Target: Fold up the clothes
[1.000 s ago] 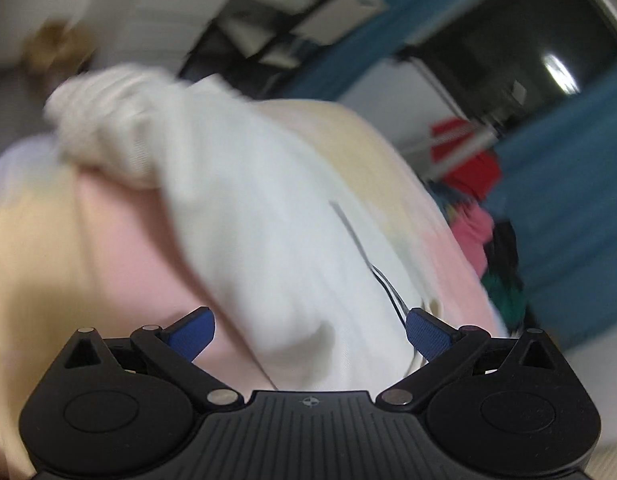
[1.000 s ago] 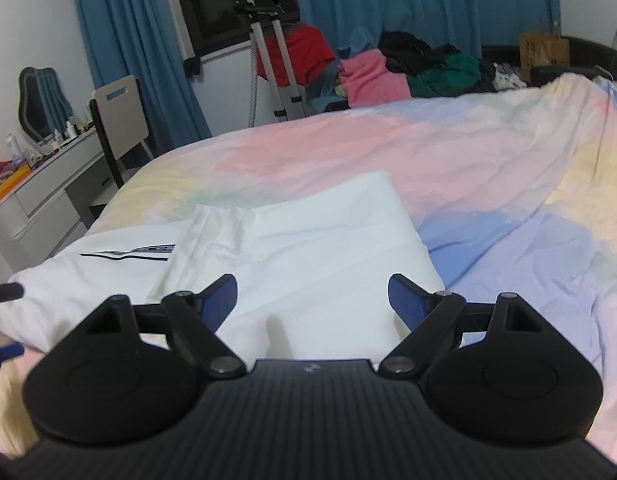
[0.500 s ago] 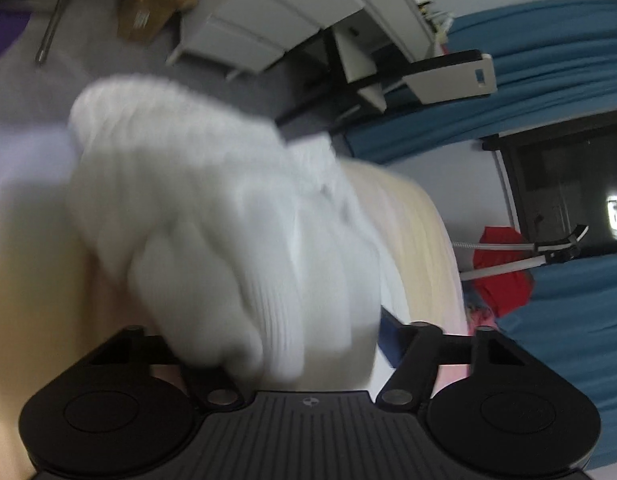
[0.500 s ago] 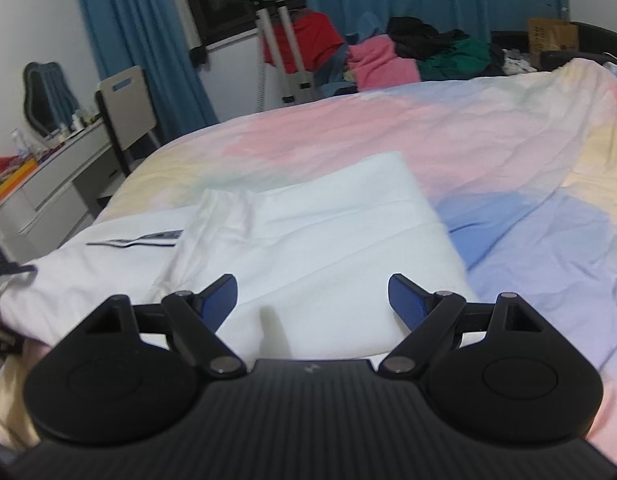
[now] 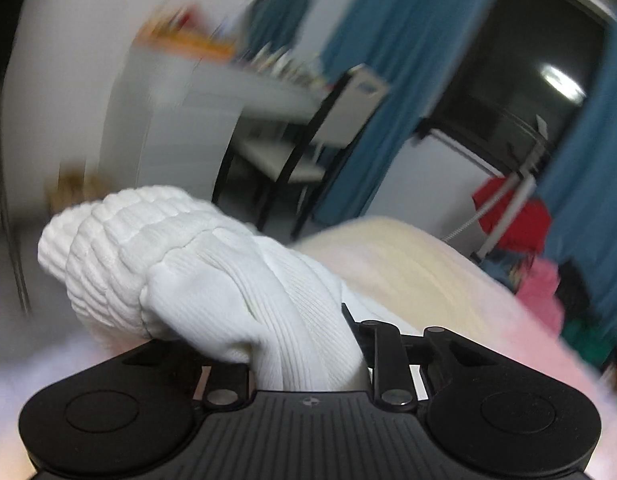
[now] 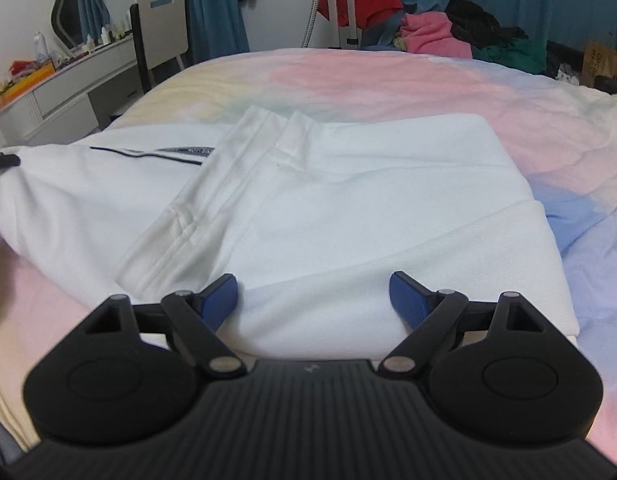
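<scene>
Your left gripper [image 5: 308,344] is closing on the ribbed white knit cuff [image 5: 156,264] of the white garment [image 6: 340,208]. The fabric is bunched between the jaws and fills the gap, with the pads hidden behind it. A second ago those jaws stood wide open over the flat cloth with nothing between them; half a second ago the cuff was already in the gap. Left view's background is now motion-blurred. It shows the white dresser [image 5: 212,92] and grey-backed chair [image 5: 348,108], where a second ago it looked down on the pastel patchwork bedspread [image 6: 388,84].

Your right gripper [image 6: 314,296] has its jaws spread wide and is holding nothing. Its blue pads [image 6: 408,296] sit just over the near folded edge of the garment; I can't tell if they touch. Compared with a second ago the garment looks larger and closer in the right view, and the window is mostly cut off at the top.

The garment lies partly folded on the bedspread, its body to the right. The sleeve with the dark stripe [image 6: 148,152] stretches left toward the frame edge.
</scene>
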The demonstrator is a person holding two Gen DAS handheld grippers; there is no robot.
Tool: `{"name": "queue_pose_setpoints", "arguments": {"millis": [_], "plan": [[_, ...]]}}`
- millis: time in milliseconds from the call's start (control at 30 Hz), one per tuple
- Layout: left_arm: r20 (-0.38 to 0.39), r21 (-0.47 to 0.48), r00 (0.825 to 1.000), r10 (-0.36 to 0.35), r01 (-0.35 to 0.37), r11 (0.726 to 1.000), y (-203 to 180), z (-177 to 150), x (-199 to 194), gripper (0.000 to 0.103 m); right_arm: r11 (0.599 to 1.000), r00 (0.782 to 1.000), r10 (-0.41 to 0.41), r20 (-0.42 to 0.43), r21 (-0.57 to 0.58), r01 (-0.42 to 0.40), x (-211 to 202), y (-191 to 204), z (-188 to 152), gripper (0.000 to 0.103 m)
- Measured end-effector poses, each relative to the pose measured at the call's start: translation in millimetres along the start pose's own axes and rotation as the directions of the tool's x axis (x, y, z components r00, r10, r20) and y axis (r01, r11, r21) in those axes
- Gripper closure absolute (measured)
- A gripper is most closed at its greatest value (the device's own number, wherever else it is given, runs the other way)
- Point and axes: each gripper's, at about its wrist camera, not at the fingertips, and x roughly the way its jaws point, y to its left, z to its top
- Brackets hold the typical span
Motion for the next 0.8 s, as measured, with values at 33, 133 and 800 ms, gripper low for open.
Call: {"name": "queue_pose_setpoints", "arguments": {"millis": [33, 133, 800], "plan": [[0.037, 0.043, 0.999, 0.003, -0.004, 0.999, -15, 1, -8, 0.078, 0.999, 1.000, 0.018, 0.018, 0.038, -0.018, -7, -6, 2, 0.019], [0.158, 0.158, 0.987, -0.022, -0.004, 0.987, -67, 0, -35, 0.079, 0.988, 0.997, 0.034, 0.073, 0.147, -0.044, -26, -26, 7, 0.019], [0.123, 0.880, 0.872, -0.474, 0.125, 0.458, -426, -285, -132, 0.086, 0.603, 0.908, -0.392, 0.149, 0.787, 0.131, -104, -207, -25, 0.018]]}}
